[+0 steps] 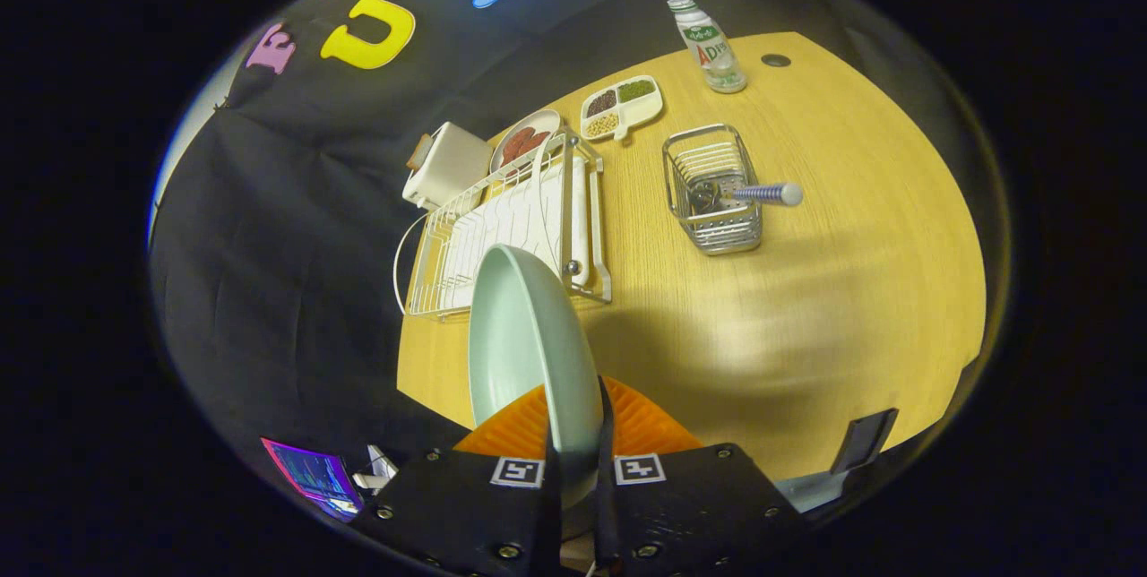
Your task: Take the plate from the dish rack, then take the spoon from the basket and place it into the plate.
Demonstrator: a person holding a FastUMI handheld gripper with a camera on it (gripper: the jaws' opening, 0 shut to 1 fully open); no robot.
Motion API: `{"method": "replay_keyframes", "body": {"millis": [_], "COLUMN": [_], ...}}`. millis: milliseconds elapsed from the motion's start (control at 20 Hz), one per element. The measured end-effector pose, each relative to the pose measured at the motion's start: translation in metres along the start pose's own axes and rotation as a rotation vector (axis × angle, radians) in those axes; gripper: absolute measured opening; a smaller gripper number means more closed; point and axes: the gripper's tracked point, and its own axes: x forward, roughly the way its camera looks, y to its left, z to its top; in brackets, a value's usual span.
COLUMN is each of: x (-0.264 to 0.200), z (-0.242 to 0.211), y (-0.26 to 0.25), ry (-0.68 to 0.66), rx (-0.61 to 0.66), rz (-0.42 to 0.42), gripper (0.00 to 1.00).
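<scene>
Both fingers [529,420] of my gripper [573,434] clamp the plate [529,335], lifted off the rack [502,236]; next I must lay it flat on the table [806,308].

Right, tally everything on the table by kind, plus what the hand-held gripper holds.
Plates: 2, mint plate pinched by the hand-held gripper, food plate
Divided tray: 1
Dish rack: 1
Wire basket: 1
Spoon: 1
Bottle: 1
Toaster: 1
Total: 8

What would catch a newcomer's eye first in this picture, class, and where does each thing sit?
First, the pale green plate, held on edge between the gripper fingers, just in front of the white dish rack. Next, the wire basket beyond on the wooden table, with the spoon handle sticking out.
</scene>
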Motion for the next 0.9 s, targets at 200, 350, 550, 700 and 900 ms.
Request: {"method": "replay_keyframes", "body": {"millis": [200,350,550,700,900], "x": [0.009,0.025,0.056,0.073,0.085], "z": [-0.013,-0.021,-0.041,-0.052,-0.053], "y": [-0.013,-0.032,-0.057,-0.065,-0.064], "ry": [-0.001,0.006,0.043,0.057,0.028], "rx": [0.019,0.073,0.146,0.185,0.232], "rz": [0.041,0.048,0.047,0.060,0.106], "gripper": [0.14,0.14,0.14,0.14,0.15]}}
